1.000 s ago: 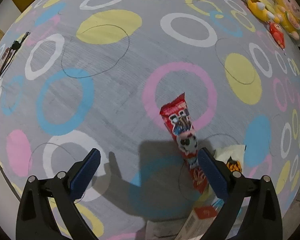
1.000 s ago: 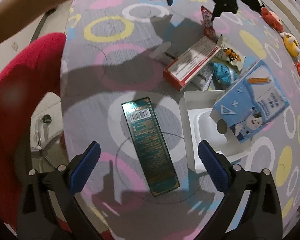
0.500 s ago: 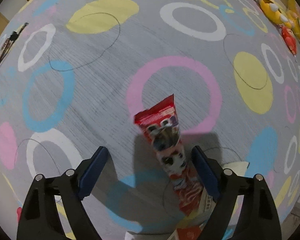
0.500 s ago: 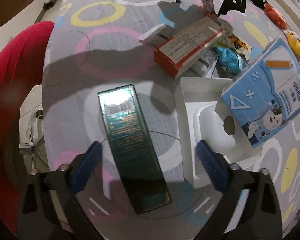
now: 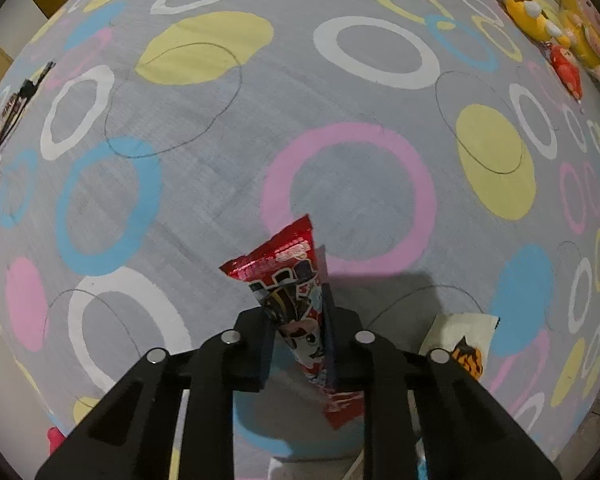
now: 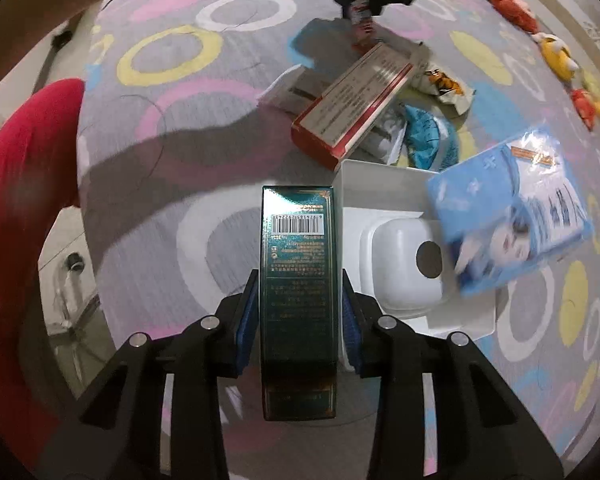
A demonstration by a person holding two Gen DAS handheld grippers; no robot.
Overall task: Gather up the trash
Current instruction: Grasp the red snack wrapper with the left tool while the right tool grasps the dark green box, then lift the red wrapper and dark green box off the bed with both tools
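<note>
My left gripper [image 5: 298, 322] is shut on a long red snack wrapper [image 5: 288, 276], which sticks forward and up between the blue pads. In the right wrist view that gripper and wrapper [image 6: 360, 4] show at the far top. My right gripper [image 6: 298, 312] is shut on a dark green box [image 6: 298, 280] with a barcode, held lengthwise between the pads above the patterned table [image 6: 172, 152].
On the table lie a red and white box [image 6: 354, 100], a blue crumpled wrapper [image 6: 426, 136], a white and orange wrapper [image 6: 444, 86], a white tray box [image 6: 396, 264] and a blue booklet [image 6: 512, 212]. Plush toys [image 5: 560, 36] line the far right edge. A red chair [image 6: 16, 168] stands left.
Both grippers closed: the left on the red wrapper, the right on the green box. Both objects now sit centred between the pads and look lifted.
</note>
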